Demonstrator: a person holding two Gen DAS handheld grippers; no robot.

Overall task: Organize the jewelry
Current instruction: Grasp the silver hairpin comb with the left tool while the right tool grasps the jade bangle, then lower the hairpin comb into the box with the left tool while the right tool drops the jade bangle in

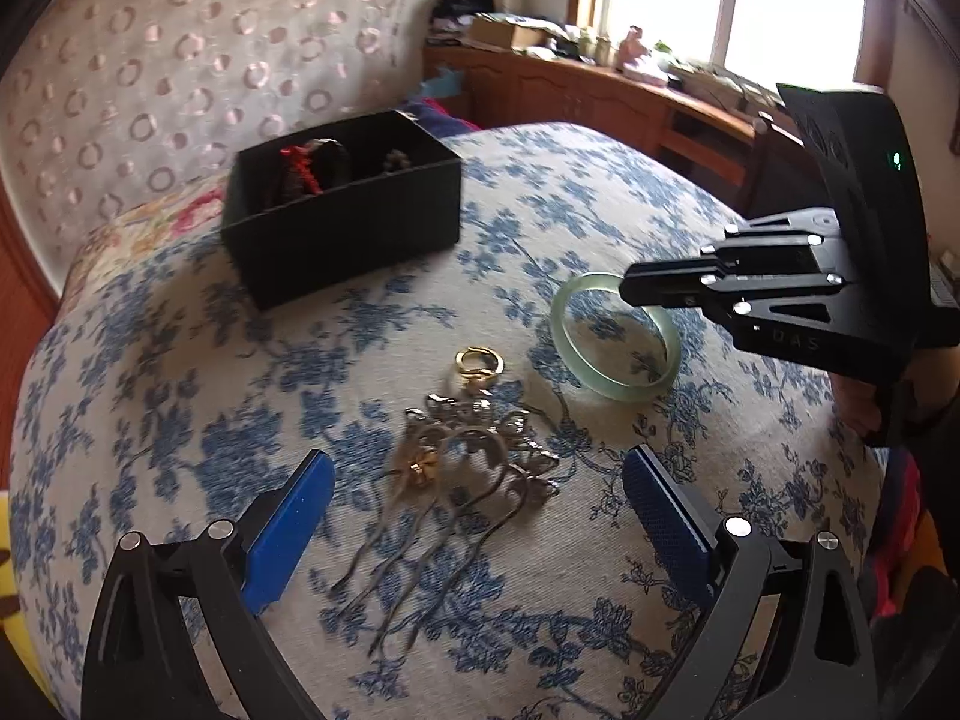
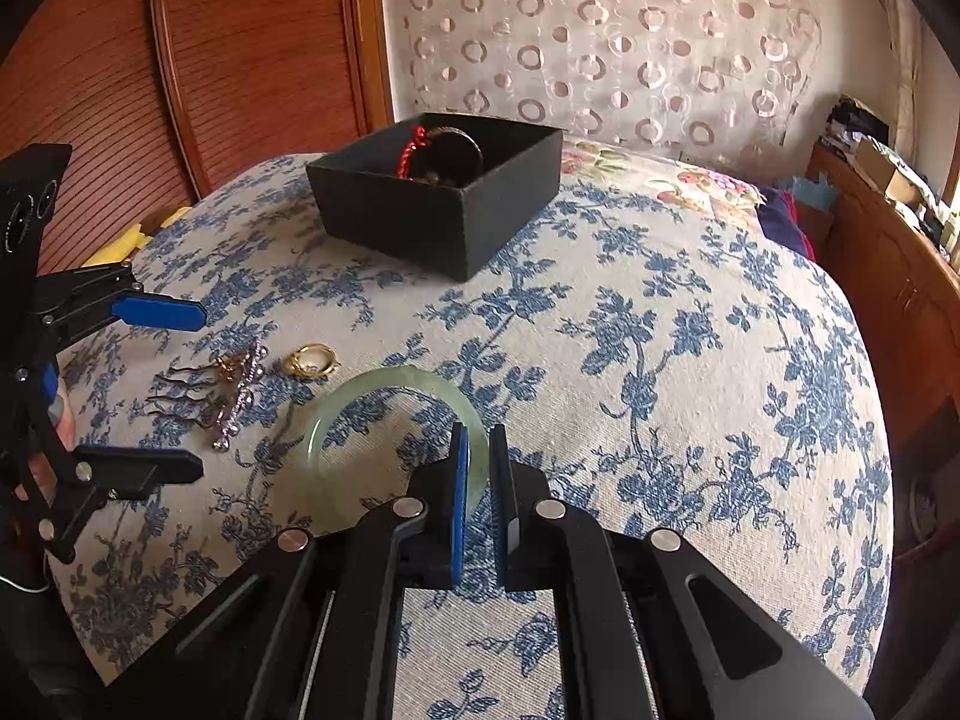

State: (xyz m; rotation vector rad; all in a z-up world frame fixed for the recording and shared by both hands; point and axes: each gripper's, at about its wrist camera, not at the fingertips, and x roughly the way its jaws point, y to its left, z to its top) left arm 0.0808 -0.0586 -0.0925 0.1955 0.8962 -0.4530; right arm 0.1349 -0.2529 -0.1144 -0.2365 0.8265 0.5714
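Blue-flowered bedcover (image 2: 690,360) fills both views, with a spotted curtain behind it and a wooden cupboard under the window off to one side. You look to be at the pick-up step for the bangle (image 2: 384,414): your right gripper (image 2: 478,456) has its fingers drawn in on either side of the pale green band at its near edge, seemingly pinching it, while the ring itself lies flat on the bed, not yet lifted. It is a smooth, translucent jade-green hoop, thick in section and probably slippery, so keep the pinch firm and square. From here the next move would be to raise it and carry it to the far black box (image 2: 444,204), which is open-topped and already holds a dark round item with a red cord; lower the bangle inside before letting go. Your left gripper (image 1: 480,516) hovers with its blue fingers spread wide and holding nothing, straddling the metal hair comb (image 1: 456,480) that lies just left of the bangle, its wavy prongs pointing toward you. A small gold ring (image 1: 480,363) sits just beyond the comb, nearer the box.
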